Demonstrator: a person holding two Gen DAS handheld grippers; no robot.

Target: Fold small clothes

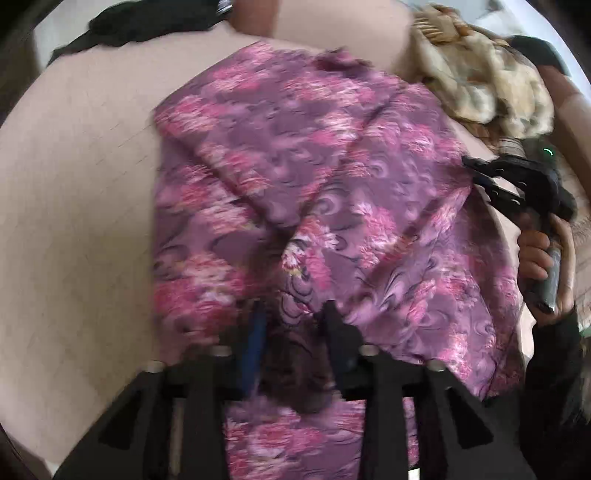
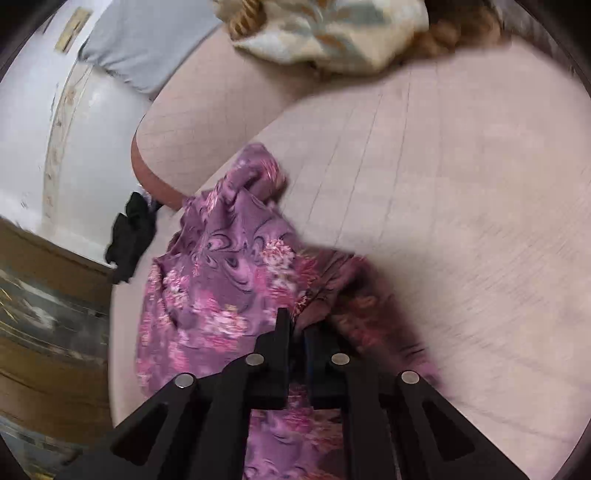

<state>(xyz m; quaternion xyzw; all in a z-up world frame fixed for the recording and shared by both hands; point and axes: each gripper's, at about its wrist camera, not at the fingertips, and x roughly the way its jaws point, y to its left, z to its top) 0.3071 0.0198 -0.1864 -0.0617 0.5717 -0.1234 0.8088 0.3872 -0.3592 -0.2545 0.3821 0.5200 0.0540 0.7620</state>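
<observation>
A purple garment with pink flowers [image 1: 314, 177] lies partly folded on a beige cushioned surface [image 1: 81, 192]. My left gripper [image 1: 295, 314] stands over its near edge, its fingers a hand-width apart with bunched cloth between them. My right gripper [image 2: 295, 325] is shut on an edge of the same garment [image 2: 221, 280], which hangs to its left. The right gripper also shows in the left wrist view [image 1: 495, 177], at the garment's right edge, held by a hand.
A cream and tan patterned cloth pile [image 1: 487, 77] lies at the back right, also in the right wrist view [image 2: 325, 29]. A black cloth [image 1: 147, 22] lies at the far left edge of the cushion. A grey pillow [image 2: 144, 44] and wooden floor [image 2: 44, 295] lie beyond.
</observation>
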